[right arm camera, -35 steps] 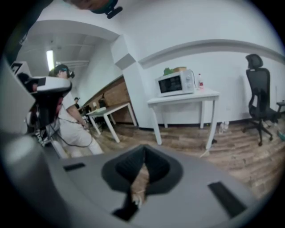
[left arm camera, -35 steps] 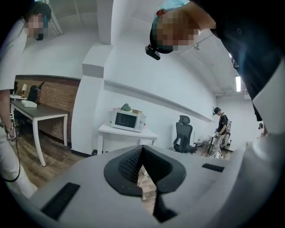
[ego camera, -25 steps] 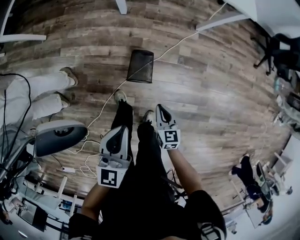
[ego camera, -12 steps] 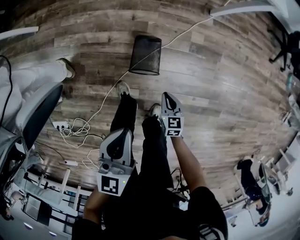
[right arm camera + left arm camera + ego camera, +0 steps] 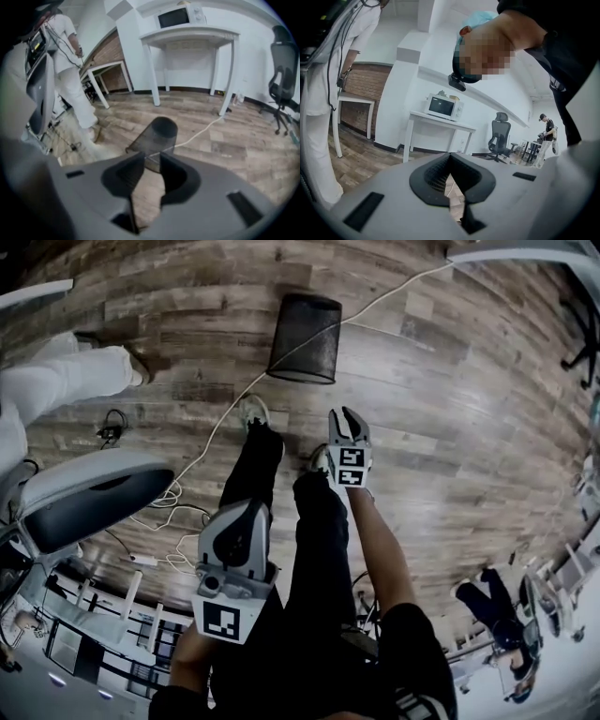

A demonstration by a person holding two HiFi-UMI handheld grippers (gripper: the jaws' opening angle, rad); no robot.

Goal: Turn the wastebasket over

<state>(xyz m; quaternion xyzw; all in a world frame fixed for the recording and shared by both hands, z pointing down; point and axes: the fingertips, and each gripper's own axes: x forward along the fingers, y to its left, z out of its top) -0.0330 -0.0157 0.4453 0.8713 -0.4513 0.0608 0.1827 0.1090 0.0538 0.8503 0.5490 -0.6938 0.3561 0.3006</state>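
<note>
The black mesh wastebasket (image 5: 305,338) stands on the wood floor ahead of my feet, its narrower end up (image 5: 157,136). A white cable (image 5: 394,298) runs across it. My right gripper (image 5: 345,414) points down toward it from a short way off. Its jaws have just been opening and stand open with nothing between them; in the right gripper view (image 5: 151,157) the basket shows beyond the gap. My left gripper (image 5: 251,505) hangs lower by my left leg, shut and empty. The left gripper view (image 5: 451,161) faces the room, not the basket.
A person in white trousers (image 5: 56,381) stands at the left beside a grey chair (image 5: 89,498). Loose cables and a power strip (image 5: 141,559) lie near it. A white table (image 5: 187,35) with a microwave and an office chair (image 5: 283,61) stand beyond the basket.
The right gripper's jaws have opened from shut. Both grippers have sunk, the right one more, and the basket now looks closer to the right gripper.
</note>
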